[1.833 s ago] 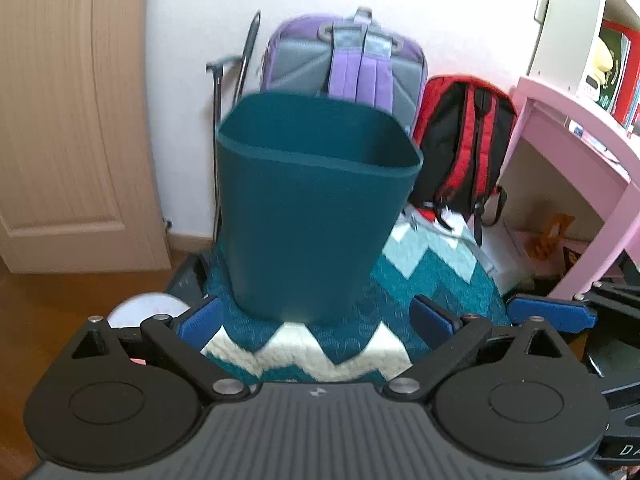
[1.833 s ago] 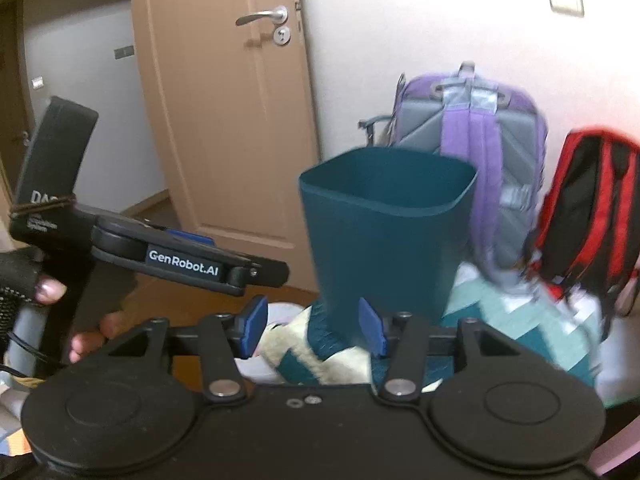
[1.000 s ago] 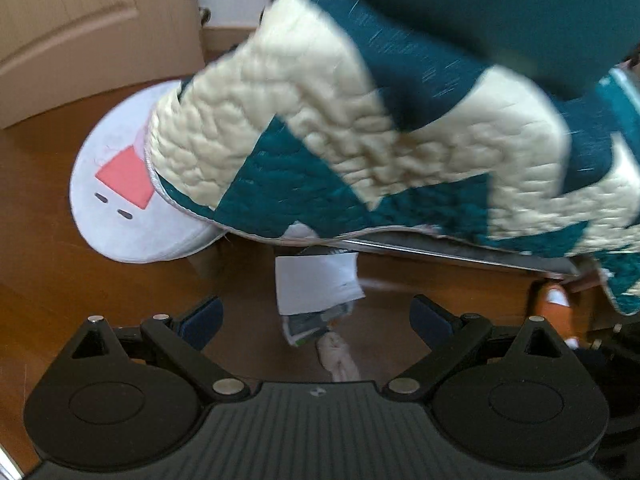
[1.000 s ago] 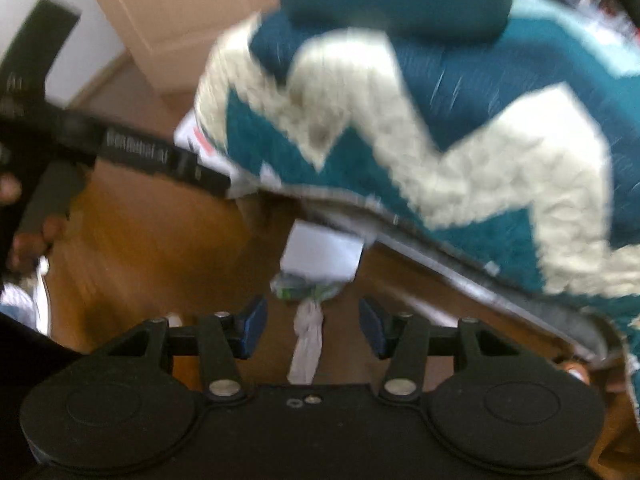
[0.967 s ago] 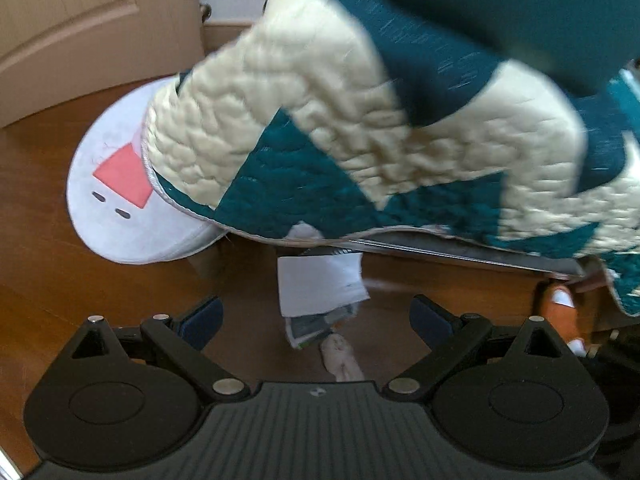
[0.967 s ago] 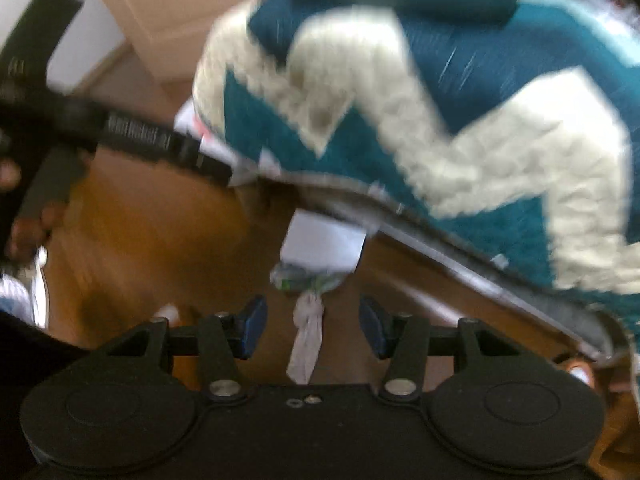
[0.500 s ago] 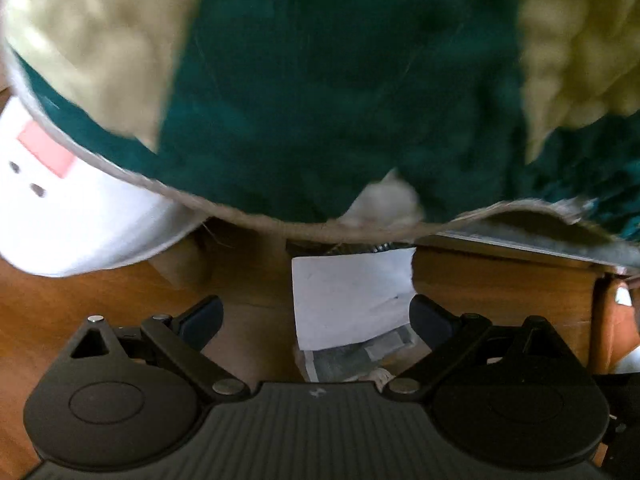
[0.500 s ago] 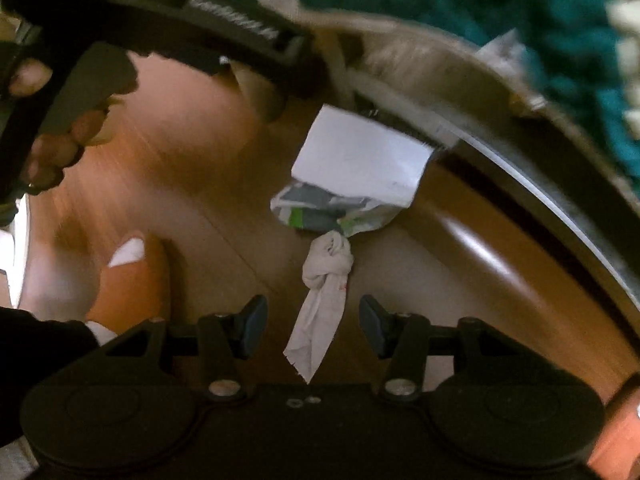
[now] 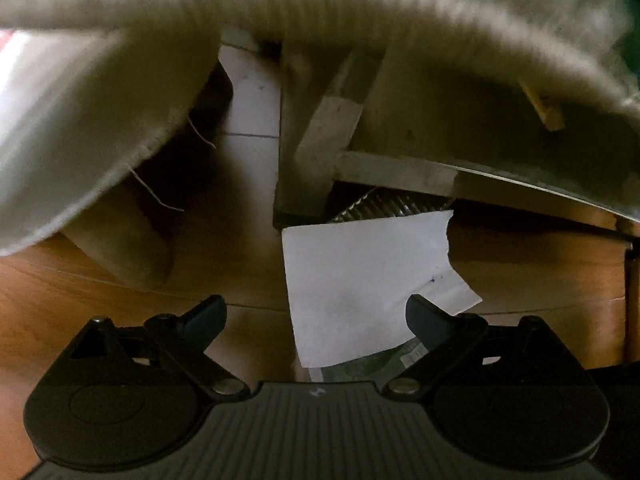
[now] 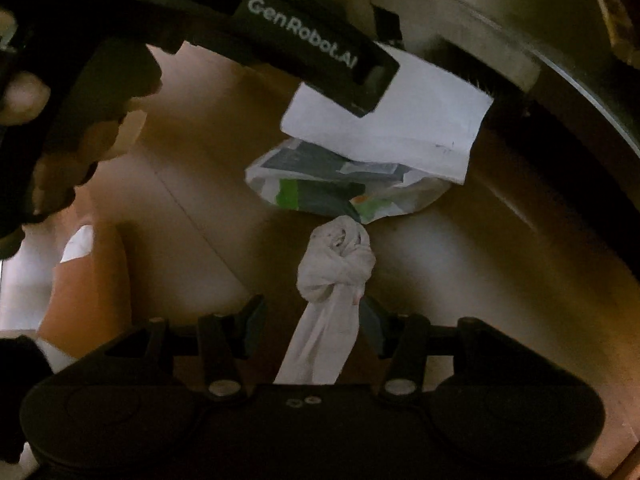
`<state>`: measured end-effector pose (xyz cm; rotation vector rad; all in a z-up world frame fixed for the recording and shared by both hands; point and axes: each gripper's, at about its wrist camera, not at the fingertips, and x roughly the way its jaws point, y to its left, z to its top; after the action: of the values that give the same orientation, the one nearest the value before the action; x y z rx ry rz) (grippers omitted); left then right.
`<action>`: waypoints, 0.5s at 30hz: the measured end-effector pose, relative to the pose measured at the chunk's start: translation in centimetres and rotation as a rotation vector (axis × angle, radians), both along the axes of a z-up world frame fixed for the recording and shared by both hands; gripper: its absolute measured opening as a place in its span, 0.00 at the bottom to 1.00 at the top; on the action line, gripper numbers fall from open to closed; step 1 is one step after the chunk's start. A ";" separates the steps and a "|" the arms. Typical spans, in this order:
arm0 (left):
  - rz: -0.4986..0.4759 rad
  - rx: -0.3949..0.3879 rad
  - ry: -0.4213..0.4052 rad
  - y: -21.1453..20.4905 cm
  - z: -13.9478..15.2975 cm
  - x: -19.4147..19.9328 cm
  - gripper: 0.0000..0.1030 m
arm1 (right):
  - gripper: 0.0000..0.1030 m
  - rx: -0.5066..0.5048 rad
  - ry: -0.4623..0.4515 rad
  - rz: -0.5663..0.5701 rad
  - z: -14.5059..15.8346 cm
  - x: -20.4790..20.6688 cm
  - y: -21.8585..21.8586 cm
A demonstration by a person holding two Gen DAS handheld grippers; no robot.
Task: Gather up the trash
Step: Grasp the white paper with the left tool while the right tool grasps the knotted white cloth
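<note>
Right gripper (image 10: pixel 312 326): nearest thing in its own view, low over the wooden floor (image 10: pixel 200 184); the jaws stand apart, moderately wide, with the tail of the knotted tissue between them. Whether a pad already touches the tissue I cannot tell.
Knotted tissue (image 10: pixel 334 272): white, twisted into a knot, lying on the floor just beyond the right fingertips; its far end touches the wrapper.
Wrapper (image 10: pixel 340 188): crumpled packet, white with green and dark print, next out on the floor, partly under the paper.
Paper (image 9: pixel 360 280): flat white sheet with a torn corner, lying over the wrapper's far side, at the foot of the furniture.
Left gripper (image 9: pixel 316 316): jaws spread wide and holding nothing; the paper's near edge lies between the fingertips, below them, not pinched. In the right view its black body reaches over the paper from the left.
Furniture: a low wooden frame (image 9: pixel 320 160) farthest back, dim, with a quilt edge (image 9: pixel 100 120) hanging over it; blurred.
Progress: judged early. All three scraps lie on the floor, none lifted, and no bin shows in either view.
Left to do: close on each scrap, lift it out from under the furniture, and carry it to a bin.
</note>
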<state>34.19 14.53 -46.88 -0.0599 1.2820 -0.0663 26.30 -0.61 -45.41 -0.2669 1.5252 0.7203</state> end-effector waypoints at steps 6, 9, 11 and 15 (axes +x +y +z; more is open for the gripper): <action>0.005 -0.019 0.017 0.0 -1.3 0.6 0.74 | 0.49 -0.023 -0.024 -0.019 -1.2 0.4 0.3; 0.006 -0.024 0.030 0.0 -2.0 0.7 0.62 | 0.48 -0.037 -0.044 -0.010 -1.5 0.3 0.7; 0.005 -0.024 0.038 0.0 -2.3 0.7 0.53 | 0.47 -0.041 -0.052 0.002 -1.7 0.3 1.2; 0.016 -0.045 0.062 0.2 -2.8 0.7 0.32 | 0.46 -0.055 -0.068 0.022 -1.8 0.0 1.7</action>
<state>34.92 14.72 -49.66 -0.1110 1.3416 -0.0802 26.28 1.12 -47.21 -0.3466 1.4807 0.6804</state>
